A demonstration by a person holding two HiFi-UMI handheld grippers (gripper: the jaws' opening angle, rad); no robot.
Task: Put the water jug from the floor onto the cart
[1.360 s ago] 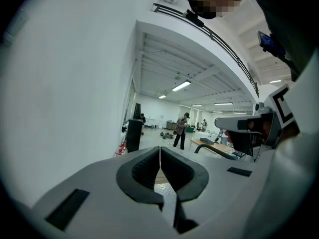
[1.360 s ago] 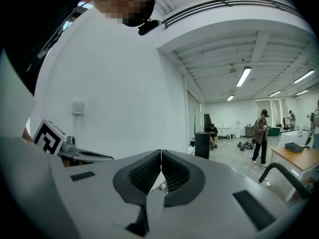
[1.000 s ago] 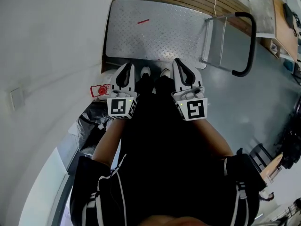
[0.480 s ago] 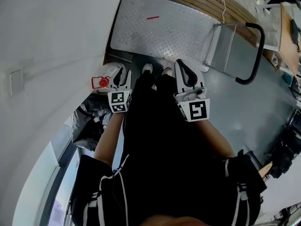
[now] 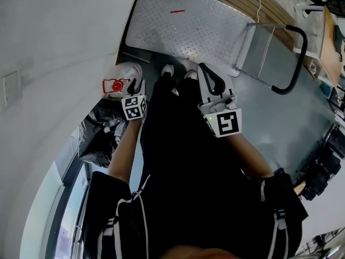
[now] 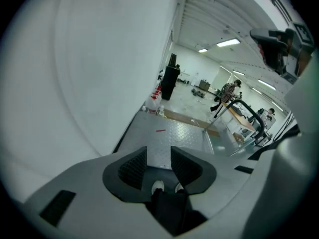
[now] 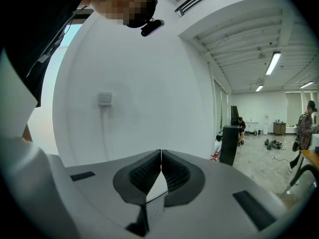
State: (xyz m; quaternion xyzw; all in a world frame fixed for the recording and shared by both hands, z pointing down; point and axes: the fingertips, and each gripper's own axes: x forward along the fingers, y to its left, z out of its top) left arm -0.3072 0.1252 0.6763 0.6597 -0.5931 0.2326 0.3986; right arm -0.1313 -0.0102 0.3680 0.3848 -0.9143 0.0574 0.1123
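The water jug is clear with a red cap and handle. It stands on the floor by the wall, just left of my shoes. My left gripper hangs right beside it and points down. Its jaws are opening, and only the shoes and the cart show between them. The jug is not in the left gripper view. My right gripper is shut and empty in front of my legs, its pads pressed together. The cart's steel platform lies ahead on the floor.
The cart's black push handle rises at its right end. A black plastic bag lies against the curved white wall behind the jug. Several bottles stand beyond the cart's far end. People walk in the hall.
My left gripper has dropped to the left, down beside the jug, and its jaws have gone from shut to open. The right gripper has shifted only a little.
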